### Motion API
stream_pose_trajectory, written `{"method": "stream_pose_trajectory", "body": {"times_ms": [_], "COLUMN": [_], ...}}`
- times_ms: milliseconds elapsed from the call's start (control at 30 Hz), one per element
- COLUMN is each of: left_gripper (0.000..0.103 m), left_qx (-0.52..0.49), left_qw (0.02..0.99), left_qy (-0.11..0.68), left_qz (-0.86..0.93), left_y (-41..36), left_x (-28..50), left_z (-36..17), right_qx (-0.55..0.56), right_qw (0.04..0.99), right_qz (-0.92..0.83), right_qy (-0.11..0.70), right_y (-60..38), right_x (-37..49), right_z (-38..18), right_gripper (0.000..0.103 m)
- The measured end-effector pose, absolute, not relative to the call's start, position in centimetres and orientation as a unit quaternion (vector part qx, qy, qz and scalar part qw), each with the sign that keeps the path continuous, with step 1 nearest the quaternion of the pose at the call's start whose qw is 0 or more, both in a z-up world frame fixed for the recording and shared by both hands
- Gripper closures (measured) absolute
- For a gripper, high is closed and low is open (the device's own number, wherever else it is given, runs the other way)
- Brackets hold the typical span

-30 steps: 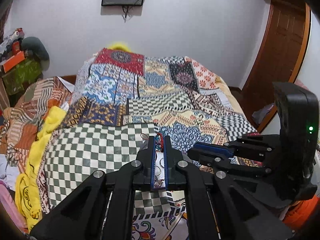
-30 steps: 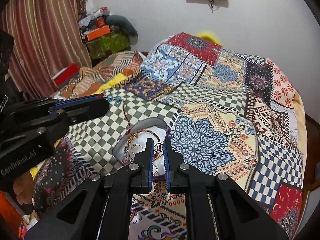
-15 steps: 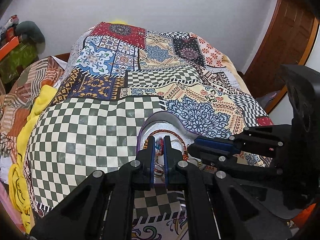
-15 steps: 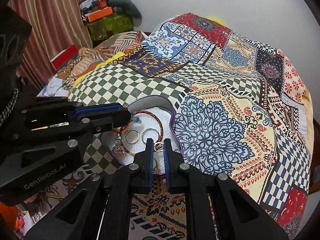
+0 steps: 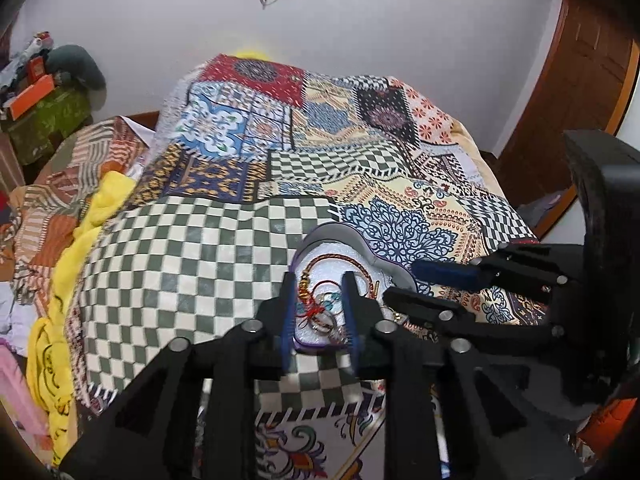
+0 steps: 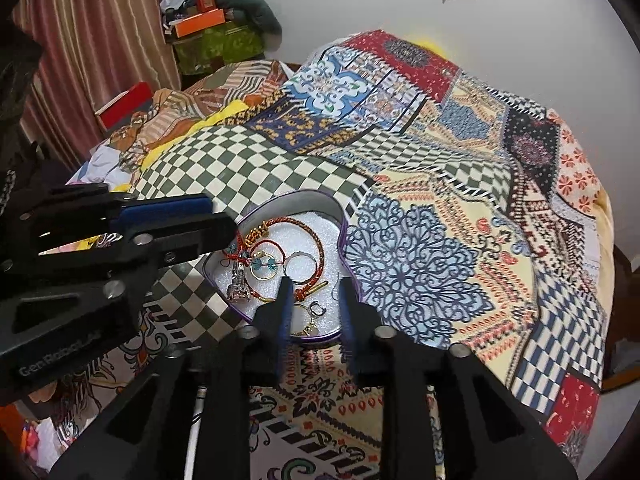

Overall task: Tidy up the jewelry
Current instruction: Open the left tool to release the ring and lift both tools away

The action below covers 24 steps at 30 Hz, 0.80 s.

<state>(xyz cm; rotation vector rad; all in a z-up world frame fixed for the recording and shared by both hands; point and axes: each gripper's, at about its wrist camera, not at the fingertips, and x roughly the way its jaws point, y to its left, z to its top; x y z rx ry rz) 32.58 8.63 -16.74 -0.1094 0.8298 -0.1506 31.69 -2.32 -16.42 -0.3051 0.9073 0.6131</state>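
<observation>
A purple heart-shaped tin [image 6: 343, 240] with a white foam lining lies on the patchwork bed. It holds a braided red and gold bracelet [image 6: 318, 246], a thin red cord bracelet [image 6: 267, 245], gold rings with blue stones [image 6: 262, 266], a silver tower charm [image 6: 239, 286] and small earrings [image 6: 314, 312]. My left gripper [image 5: 319, 280] is open just above the tin's near edge, with the red cord and rings between its fingers. My right gripper [image 6: 313, 284] is open over the tin's front part, with the earrings below it.
The patchwork quilt [image 6: 420, 240] covers the bed. A yellow cloth [image 5: 92, 216] and piled fabrics lie at the left. A green box with orange packets [image 6: 216, 40] stands by the wall. A wooden door [image 5: 580, 92] is at the right.
Both grippers have opened; they were shut before. The red cord bracelet that my left gripper carried now lies in the tin. Both grippers have come closer to the tin.
</observation>
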Motion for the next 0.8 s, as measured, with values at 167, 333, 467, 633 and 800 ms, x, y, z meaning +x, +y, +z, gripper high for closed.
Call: {"method": "stream_pose_trajectory", "body": {"times_ms": [167, 333, 467, 633, 800], "left_gripper": [0.078, 0.078, 0.078, 0.078, 0.076], "left_qx": [-0.052, -0.043, -0.032, -0.021, -0.011], "left_qw": [0.919, 0.932, 0.947, 0.969, 0.985], "left_qy": [0.385, 0.356, 0.317, 0.245, 0.168], "left_qz": [-0.062, -0.047, -0.041, -0.034, -0.028], "left_y": [9.0, 9.0, 8.4, 7.2, 5.9], "left_x": [30.4, 27.8, 24.7, 19.5, 13.6], "left_z": [-14.7, -11.6, -8.0, -2.8, 1.2], "right_qx": [-0.146, -0.139, -0.119, -0.080, -0.041], "right_qw": [0.856, 0.875, 0.892, 0.920, 0.941], "right_qz": [0.281, 0.271, 0.273, 0.270, 0.274], "right_qy": [0.410, 0.375, 0.339, 0.273, 0.194], "right_y": [-2.8, -3.7, -5.1, -7.5, -10.0], "right_x": [30.3, 28.1, 26.0, 21.7, 15.9], "right_z": [-14.5, -11.3, -8.1, -2.6, 2.2], "right_gripper": [0.076, 0.076, 0.076, 0.076, 0.076]}}
